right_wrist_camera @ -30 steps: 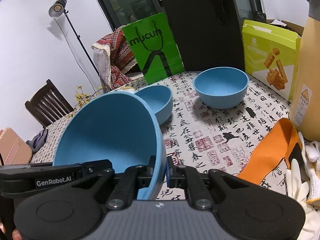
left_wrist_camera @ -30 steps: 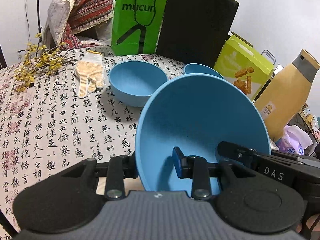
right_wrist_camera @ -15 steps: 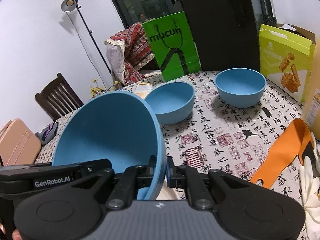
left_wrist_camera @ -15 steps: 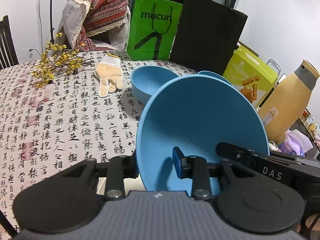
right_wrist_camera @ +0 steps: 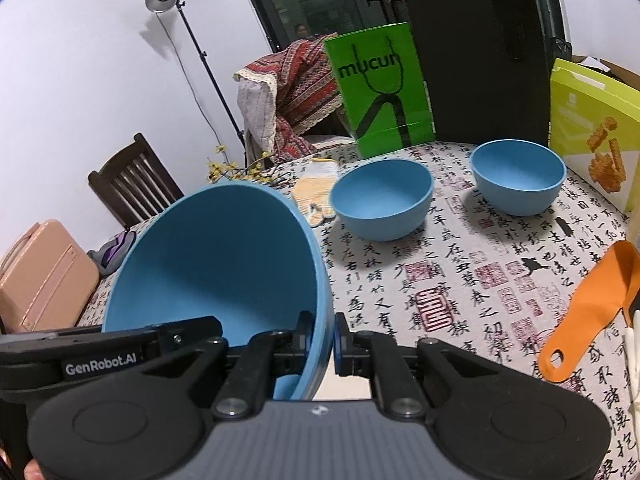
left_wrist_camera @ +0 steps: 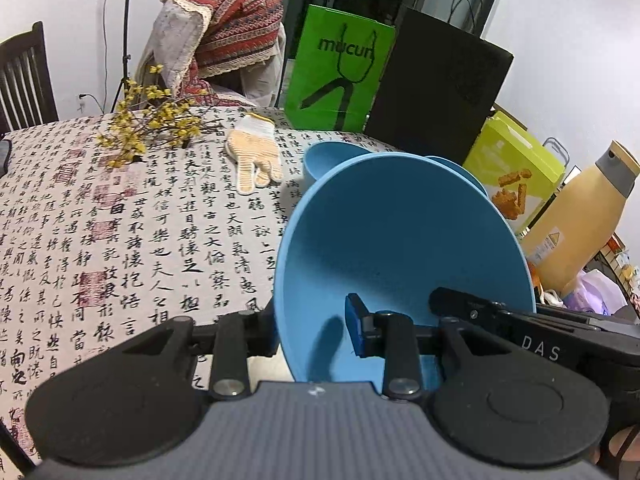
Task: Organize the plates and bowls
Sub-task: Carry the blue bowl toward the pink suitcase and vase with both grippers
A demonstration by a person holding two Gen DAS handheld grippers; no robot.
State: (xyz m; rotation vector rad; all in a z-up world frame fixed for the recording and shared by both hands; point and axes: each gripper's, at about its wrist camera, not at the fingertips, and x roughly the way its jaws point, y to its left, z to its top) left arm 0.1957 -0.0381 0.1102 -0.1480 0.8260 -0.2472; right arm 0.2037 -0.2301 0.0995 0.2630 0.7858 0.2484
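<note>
The table (right_wrist_camera: pixel 460 280), draped in a calligraphy-print cloth, is being shown from both wrist cameras, with a green paper bag (right_wrist_camera: pixel 380 92) and a black bag (right_wrist_camera: pixel 480 64) standing at its far edge. Above its near part, the large blue bowl (left_wrist_camera: pixel 400 248) is being held tilted, its hollow turned towards the cameras and its rim gripped from two sides at once. The left gripper (left_wrist_camera: pixel 316 332) is being kept clamped on the bowl's left rim, one finger inside and one outside; the right gripper (right_wrist_camera: pixel 320 340) is likewise being pressed shut on the opposite rim. Further back, two smaller blue bowls (right_wrist_camera: pixel 382 204) (right_wrist_camera: pixel 518 176) are being left upright, near each other but apart. Beside them a knitted glove (left_wrist_camera: pixel 252 156) is lying flat.
</note>
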